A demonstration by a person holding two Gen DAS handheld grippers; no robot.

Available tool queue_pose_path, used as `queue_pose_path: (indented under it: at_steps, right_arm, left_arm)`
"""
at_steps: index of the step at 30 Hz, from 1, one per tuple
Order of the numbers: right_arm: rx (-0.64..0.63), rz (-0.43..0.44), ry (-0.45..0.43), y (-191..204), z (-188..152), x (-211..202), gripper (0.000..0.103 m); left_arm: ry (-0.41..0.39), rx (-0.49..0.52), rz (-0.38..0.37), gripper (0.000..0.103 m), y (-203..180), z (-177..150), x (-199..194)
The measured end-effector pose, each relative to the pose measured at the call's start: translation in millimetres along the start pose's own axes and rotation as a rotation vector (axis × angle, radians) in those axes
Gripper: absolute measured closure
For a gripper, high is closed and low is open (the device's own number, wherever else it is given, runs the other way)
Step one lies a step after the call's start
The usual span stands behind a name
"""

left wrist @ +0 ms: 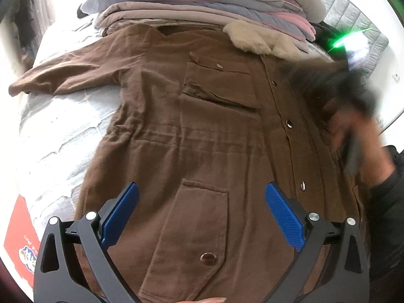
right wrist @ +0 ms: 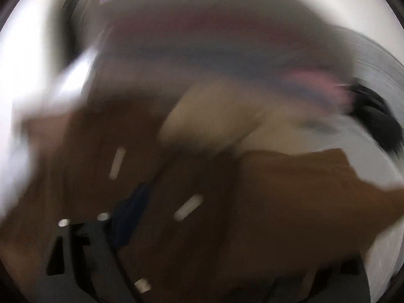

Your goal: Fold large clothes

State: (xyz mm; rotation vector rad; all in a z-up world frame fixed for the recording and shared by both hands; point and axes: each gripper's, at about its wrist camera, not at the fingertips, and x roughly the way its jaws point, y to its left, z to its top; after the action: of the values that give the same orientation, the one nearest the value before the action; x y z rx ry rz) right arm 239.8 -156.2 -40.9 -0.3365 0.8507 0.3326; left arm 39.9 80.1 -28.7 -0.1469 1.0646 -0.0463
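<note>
Left wrist view: brown jacket (left wrist: 202, 131) lies spread on the bed (left wrist: 58, 136), its fleece collar (left wrist: 255, 40) against folded clothes (left wrist: 202, 7); left gripper (left wrist: 202, 197) jaws apart above it; right gripper (left wrist: 353, 126) blurred, jaw state unclear

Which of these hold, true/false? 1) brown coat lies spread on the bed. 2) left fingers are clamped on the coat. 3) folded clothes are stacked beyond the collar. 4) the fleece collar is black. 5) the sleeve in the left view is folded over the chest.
1) True: the brown coat lies spread on the bed.
2) False: the left fingers stand open above it.
3) True: the folded clothes sit there.
4) False: the fleece collar is cream.
5) False: the sleeve stretches outward.
</note>
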Motion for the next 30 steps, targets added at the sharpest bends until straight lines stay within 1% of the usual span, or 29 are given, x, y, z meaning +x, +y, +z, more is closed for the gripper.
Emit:
queue_pose_path:
  at_steps: [1,2,3,4,6,7,8,9,10,11,12,14,16,17,18,19,21,22,23,24,25,26,27,29,30]
  right_arm:
    - [-0.127,-0.019,0.096,33,-13,26,0.019]
    - [-0.169,-0.112,-0.004,47,-19,17,0.018]
    - [-0.2,-0.143,-0.026,50,-19,12,0.018]
    - [-0.222,-0.143,-0.007,52,-19,8,0.018]
    - [-0.193,-0.097,-0.001,45,-21,-5,0.017]
    - [-0.167,-0.057,-0.01,36,-26,-11,0.013]
    - [-0.116,-0.011,-0.045,24,-27,-24,0.01]
    - [-0.071,0.006,-0.071,18,-32,-31,0.009]
    - [-0.002,0.03,-0.096,14,-36,-37,0.007]
    - [0.1,0.064,-0.115,-4,-35,-43,0.007]
    - [0.183,0.082,-0.117,-20,-34,-42,0.007]
    - [0.356,0.108,-0.092,-48,-29,-35,0.007]
    - [0.509,0.152,-0.093,-64,-26,-28,0.007]
    - [0.566,0.164,-0.096,-71,-22,-22,0.007]
    - [0.587,0.169,-0.095,-70,-24,-22,0.007]
    - [0.592,0.174,-0.072,-66,-20,-11,0.007]
    - [0.553,0.177,0.089,-51,-14,27,0.005]
    - [0.493,0.122,0.138,-40,-15,38,0.006]
    - [0.411,0.048,0.128,-26,-10,35,0.006]
    - [0.401,0.046,0.137,-22,-7,31,0.006]
    - [0.421,0.096,0.121,-21,-5,24,0.006]
    - [0.453,0.164,0.096,-22,-5,14,0.006]
    - [0.476,0.209,0.069,-21,-5,-1,0.006]
    - [0.449,0.205,0.012,-15,-10,-34,0.006]
    - [0.442,0.211,-0.011,-12,-16,-50,0.006]
  left_arm:
    - [-0.002,-0.005,-0.003,0.006,3,0,-2]
    - [-0.004,-0.01,-0.006,0.006,6,0,-4]
    - [-0.006,-0.015,-0.01,0.006,9,-1,-6]
    - [-0.01,-0.02,-0.014,0.006,12,-1,-9]
    - [-0.01,-0.026,-0.017,0.006,16,-1,-10]
    - [-0.007,-0.031,-0.022,0.006,18,-1,-10]
    - [-0.004,-0.041,-0.029,0.006,20,-2,-11]
    - [-0.003,-0.049,-0.033,0.006,22,-2,-11]
    - [-0.001,-0.056,-0.038,0.006,23,-2,-12]
    - [-0.003,-0.061,-0.043,0.006,24,-2,-13]
    - [-0.005,-0.062,-0.044,0.006,24,-2,-14]
    - [-0.012,-0.057,-0.044,0.006,24,-2,-17]
    - [-0.023,-0.059,-0.038,0.006,27,-2,-20]
    - [-0.028,-0.065,-0.034,0.006,30,-1,-21]
    - [-0.032,-0.074,-0.03,0.006,33,0,-21]
    - [-0.036,-0.085,-0.026,0.006,38,1,-22]
    - [-0.045,-0.103,-0.016,0.006,46,3,-22]
    - [-0.049,-0.11,-0.014,0.006,51,4,-21]
    - [-0.053,-0.123,-0.015,0.006,57,6,-20]
    - [-0.051,-0.135,-0.022,0.006,64,8,-18]
    - [-0.049,-0.162,-0.039,0.006,74,9,-16]
    - [-0.049,-0.185,-0.058,0.006,81,9,-15]
    - [-0.052,-0.218,-0.092,0.006,92,10,-13]
    - [-0.055,-0.253,-0.131,0.006,109,13,-11]
    - [-0.067,-0.262,-0.131,0.006,117,15,-11]
